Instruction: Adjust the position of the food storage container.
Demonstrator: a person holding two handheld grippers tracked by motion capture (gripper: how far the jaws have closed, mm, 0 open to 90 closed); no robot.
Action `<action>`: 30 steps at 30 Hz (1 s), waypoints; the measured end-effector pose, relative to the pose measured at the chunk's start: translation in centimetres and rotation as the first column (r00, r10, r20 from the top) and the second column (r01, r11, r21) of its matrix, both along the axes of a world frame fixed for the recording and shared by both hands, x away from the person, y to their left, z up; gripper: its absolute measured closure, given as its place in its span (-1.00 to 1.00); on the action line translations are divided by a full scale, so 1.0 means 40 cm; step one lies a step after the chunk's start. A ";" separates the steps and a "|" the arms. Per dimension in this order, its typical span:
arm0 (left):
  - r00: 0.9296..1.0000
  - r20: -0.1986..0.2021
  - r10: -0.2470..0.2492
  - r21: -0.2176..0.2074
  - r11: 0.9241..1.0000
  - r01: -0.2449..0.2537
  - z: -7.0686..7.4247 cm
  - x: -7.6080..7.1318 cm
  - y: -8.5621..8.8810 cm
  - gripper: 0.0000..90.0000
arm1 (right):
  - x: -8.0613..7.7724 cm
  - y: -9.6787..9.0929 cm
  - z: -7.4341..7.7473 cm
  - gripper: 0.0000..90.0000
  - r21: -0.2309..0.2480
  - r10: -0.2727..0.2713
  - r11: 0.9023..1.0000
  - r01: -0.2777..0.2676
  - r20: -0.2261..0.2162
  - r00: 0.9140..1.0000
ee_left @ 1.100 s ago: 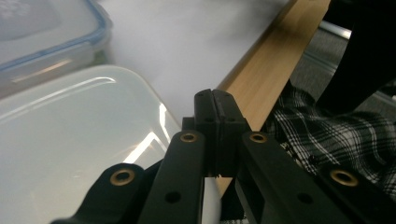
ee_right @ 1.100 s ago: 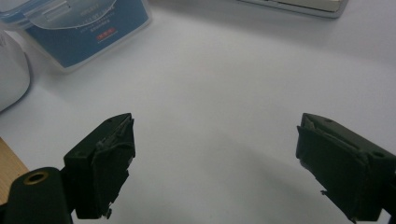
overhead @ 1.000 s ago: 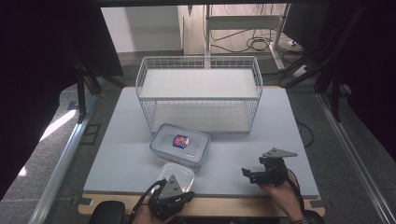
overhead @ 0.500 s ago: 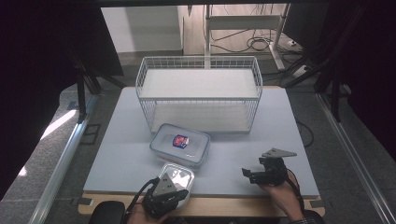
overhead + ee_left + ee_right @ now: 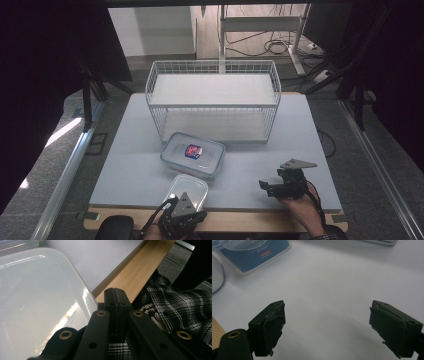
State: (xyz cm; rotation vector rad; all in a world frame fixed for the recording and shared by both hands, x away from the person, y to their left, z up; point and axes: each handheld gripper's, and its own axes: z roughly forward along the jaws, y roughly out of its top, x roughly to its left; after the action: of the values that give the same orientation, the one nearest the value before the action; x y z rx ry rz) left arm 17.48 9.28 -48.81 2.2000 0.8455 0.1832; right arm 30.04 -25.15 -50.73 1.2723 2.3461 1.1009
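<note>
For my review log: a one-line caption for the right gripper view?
Open right gripper over the bare white table, blue-labelled container at upper left.

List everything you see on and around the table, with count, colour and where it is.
Wire rack: one, white, two shelves, far middle of the table.
Lidded container: one, clear with a red and blue label, in front of the rack.
Open container: one, clear, near edge, just ahead of the left gripper.
Table: one, pale top with a wooden front edge.
Left gripper: one, black, fingers shut, at the near edge.
Right gripper: one, black, fingers open over bare table, near right.
</note>
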 end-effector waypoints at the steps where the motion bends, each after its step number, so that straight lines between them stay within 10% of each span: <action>1: 1.000 0.005 0.004 0.011 1.000 -0.004 -0.001 0.001 0.001 1.00 | 0.000 0.000 0.000 -0.68 -0.001 0.001 1.000 -0.001 0.003 1.000; 16: 0.999 -0.017 0.052 0.004 0.999 -0.052 -0.006 0.024 0.044 1.00 | 0.001 -0.002 0.000 -0.68 -0.003 0.001 1.000 -0.001 0.001 1.000; 30: 0.982 0.006 0.188 0.038 0.981 -0.188 -0.009 0.065 0.136 1.00 | 0.002 -0.002 -0.002 -0.67 -0.005 0.003 1.000 -0.003 -0.002 1.000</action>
State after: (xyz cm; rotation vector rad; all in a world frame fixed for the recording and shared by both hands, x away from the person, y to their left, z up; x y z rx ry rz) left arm 20.09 14.74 -49.17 2.1535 1.0568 0.2965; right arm 30.10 -25.22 -50.81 1.2698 2.3511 1.0947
